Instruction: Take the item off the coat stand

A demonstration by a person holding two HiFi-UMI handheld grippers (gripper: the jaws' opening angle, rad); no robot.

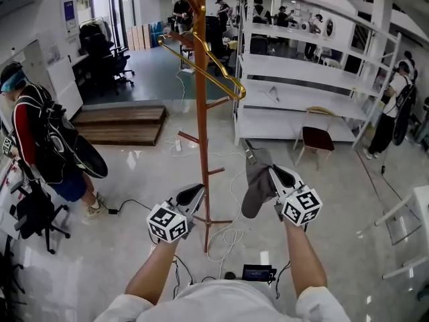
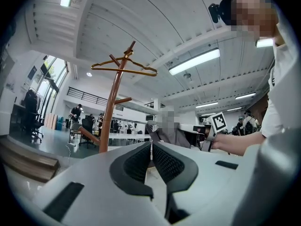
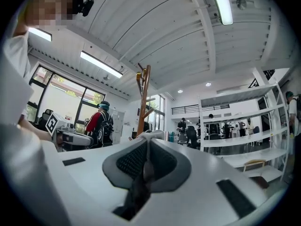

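The wooden coat stand point(image 1: 200, 99) rises straight ahead of me, with a bare gold hanger point(image 1: 208, 62) hooked near its top. My right gripper point(image 1: 273, 172) is shut on a grey cloth item point(image 1: 257, 185), which hangs from the jaws to the right of the pole, apart from it. In the right gripper view the dark cloth point(image 3: 142, 175) is pinched between the closed jaws of that gripper point(image 3: 147, 142). My left gripper point(image 1: 196, 190) sits low, just left of the pole, shut and empty. The left gripper view shows that gripper point(image 2: 151, 145), the stand point(image 2: 111, 112) and the grey item point(image 2: 176, 138).
White shelving point(image 1: 301, 66) and a chair point(image 1: 316, 138) stand to the right behind the stand. A person with a backpack point(image 1: 40, 139) is at the left, and another person point(image 1: 395, 106) at the far right. Cables point(image 1: 224, 237) lie round the stand's base. A wooden platform point(image 1: 120, 123) lies behind on the left.
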